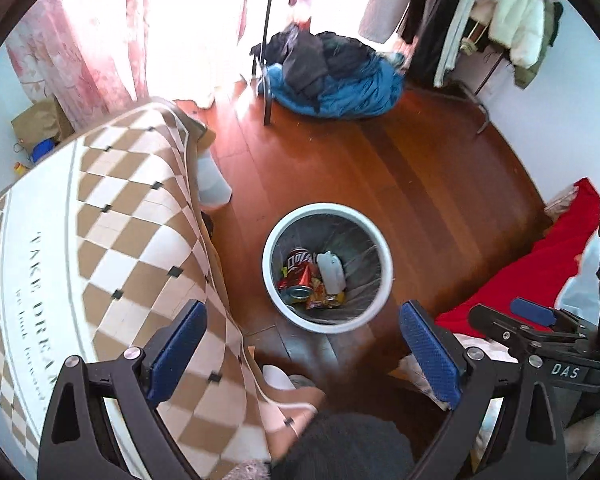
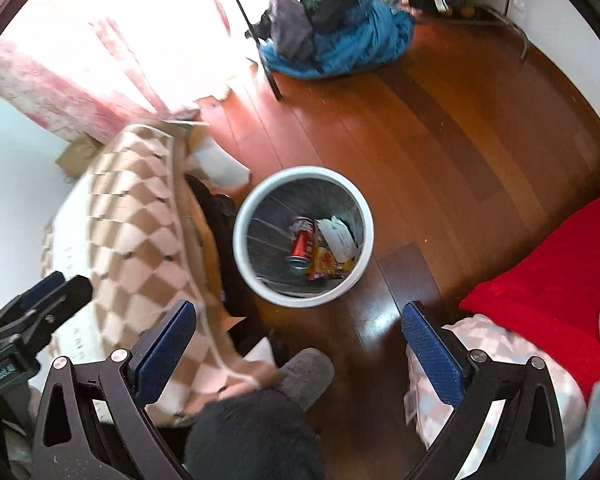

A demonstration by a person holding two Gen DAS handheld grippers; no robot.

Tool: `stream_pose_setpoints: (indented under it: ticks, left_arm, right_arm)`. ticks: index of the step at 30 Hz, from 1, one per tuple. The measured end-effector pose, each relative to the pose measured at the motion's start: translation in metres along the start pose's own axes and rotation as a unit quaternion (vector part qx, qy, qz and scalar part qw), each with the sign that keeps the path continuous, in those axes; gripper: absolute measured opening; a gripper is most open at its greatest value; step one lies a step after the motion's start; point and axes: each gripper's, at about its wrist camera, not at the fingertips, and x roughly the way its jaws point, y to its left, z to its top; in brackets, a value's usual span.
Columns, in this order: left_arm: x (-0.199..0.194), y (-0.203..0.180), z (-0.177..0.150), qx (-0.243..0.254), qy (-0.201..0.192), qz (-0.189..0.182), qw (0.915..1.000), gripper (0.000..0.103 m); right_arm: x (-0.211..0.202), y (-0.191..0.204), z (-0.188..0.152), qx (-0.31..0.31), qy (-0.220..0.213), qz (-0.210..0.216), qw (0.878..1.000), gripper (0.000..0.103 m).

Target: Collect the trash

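Observation:
A round white trash bin [image 1: 278, 304] [image 2: 244, 264] with a dark liner stands on the wooden floor, seen from above. Inside lie a red can [image 1: 297, 265] [image 2: 302, 242], a white plastic container [image 1: 331, 273] [image 2: 340, 238] and colourful snack wrappers [image 1: 320, 298] [image 2: 324, 266]. My left gripper [image 1: 304, 354] hovers above the bin's near side, open and empty. My right gripper [image 2: 300, 350] is likewise open and empty above the floor just short of the bin. The right gripper [image 1: 536, 320] also shows at the right edge of the left wrist view.
A brown-and-cream checkered blanket [image 1: 112, 240] [image 2: 140, 232] covers a table on the left. A red cloth [image 1: 540, 272] [image 2: 548, 276] lies at right. A heap of blue and dark clothes [image 1: 332, 76] [image 2: 336, 36] sits on the far floor beside a rack's pole. A grey slipper [image 2: 308, 376] and dark trouser leg are below.

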Motion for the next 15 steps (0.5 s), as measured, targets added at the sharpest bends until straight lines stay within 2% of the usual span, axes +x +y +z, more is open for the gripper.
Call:
stream_pose_setpoints:
  ticks: [6, 15]
  left_arm:
    - [-0.066, -0.013, -0.017, 0.013, -0.029, -0.019, 0.9993, 0.099]
    - [-0.139, -0.013, -0.035, 0.016, -0.055, -0.049, 0.9972, 0.099]
  right_arm:
    - [-0.080, 0.023, -0.026, -0.021, -0.034, 0.021, 0.999, 0.103]
    - [-0.164, 0.050, -0.057, -0.041, -0.070, 0.050, 0.995, 0.103]
